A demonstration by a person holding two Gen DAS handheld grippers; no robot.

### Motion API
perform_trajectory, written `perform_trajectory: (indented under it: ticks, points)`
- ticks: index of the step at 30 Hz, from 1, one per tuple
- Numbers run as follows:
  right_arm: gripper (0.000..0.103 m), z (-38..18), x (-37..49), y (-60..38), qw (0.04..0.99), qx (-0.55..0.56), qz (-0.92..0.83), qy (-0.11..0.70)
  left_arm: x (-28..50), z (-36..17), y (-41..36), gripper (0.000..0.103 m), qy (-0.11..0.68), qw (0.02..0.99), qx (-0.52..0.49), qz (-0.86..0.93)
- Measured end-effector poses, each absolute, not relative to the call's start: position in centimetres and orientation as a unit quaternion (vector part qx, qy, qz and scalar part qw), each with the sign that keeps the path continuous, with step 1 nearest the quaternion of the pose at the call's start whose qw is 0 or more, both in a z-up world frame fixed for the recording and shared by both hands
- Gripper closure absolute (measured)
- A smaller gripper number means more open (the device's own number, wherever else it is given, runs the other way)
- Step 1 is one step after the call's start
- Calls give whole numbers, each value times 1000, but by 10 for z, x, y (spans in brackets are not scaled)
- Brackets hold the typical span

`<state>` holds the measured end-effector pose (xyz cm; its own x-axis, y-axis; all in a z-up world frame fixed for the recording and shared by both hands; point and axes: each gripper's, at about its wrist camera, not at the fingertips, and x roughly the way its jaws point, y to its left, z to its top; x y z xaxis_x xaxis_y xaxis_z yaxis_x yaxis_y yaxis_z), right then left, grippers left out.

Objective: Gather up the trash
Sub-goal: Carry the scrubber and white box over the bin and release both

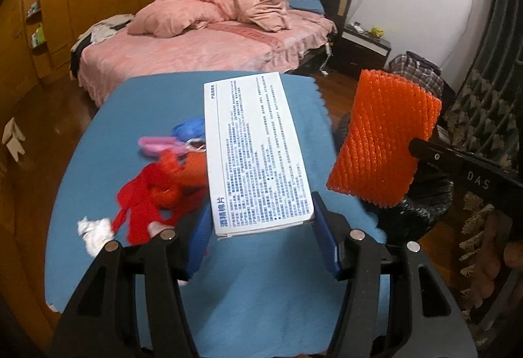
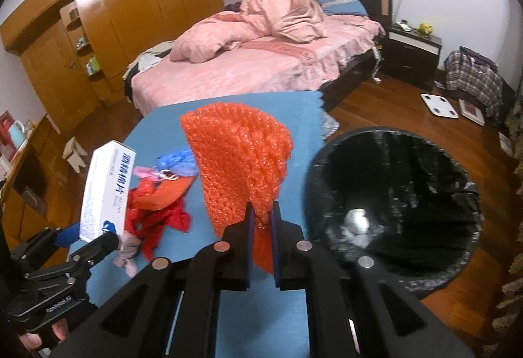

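Observation:
My left gripper (image 1: 261, 227) is shut on a white printed carton (image 1: 255, 152) and holds it above the blue table (image 1: 261, 292); the carton also shows in the right wrist view (image 2: 104, 191). My right gripper (image 2: 261, 217) is shut on an orange foam net (image 2: 238, 162), also seen in the left wrist view (image 1: 382, 139), held up beside the black-lined trash bin (image 2: 392, 207). A white wad (image 2: 356, 220) lies inside the bin. Red and orange scraps (image 1: 153, 191), a pink item (image 1: 157, 144), a blue item (image 1: 189, 127) and a white tissue (image 1: 94, 230) lie on the table.
The bin stands on the wooden floor (image 2: 408, 109) right of the table. A pink bed (image 2: 255, 64) is behind, a dark nightstand (image 2: 412, 51) beside it, wooden wardrobes (image 2: 114, 24) at left. A white scale (image 2: 439, 105) and a plaid bag (image 2: 474, 80) sit on the floor.

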<state>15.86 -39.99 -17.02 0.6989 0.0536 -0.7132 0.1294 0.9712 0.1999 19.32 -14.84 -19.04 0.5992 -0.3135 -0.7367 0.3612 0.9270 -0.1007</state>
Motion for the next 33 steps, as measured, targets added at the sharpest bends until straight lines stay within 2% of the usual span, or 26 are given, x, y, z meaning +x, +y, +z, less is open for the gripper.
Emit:
perform_trajectory:
  ticks: [15,27,30,31,32,33]
  points:
    - [94,-189,160,-537,901,121,-111,401,218,-194,-289,47,415,873,48,-252]
    - [93,-249,181,-630,873,137,-154,442,243,-240,-402,47,444,844,91,-287]
    - [85,-272,191,-646,858,156,-148,466,252,-258,-423,46,460,828,108,-301]
    - [74,-278,190,-650,853,161,-154,472,254,-263,-428,43,459,829,119,-297]
    - [68,-281,189,-653,850,165,-157,476,255,-266,-430,34,462,826,121,-298]
    - [61,-284,186,-656,849,172,-158,474,257,-269,-429,31,465,825,120,-299]
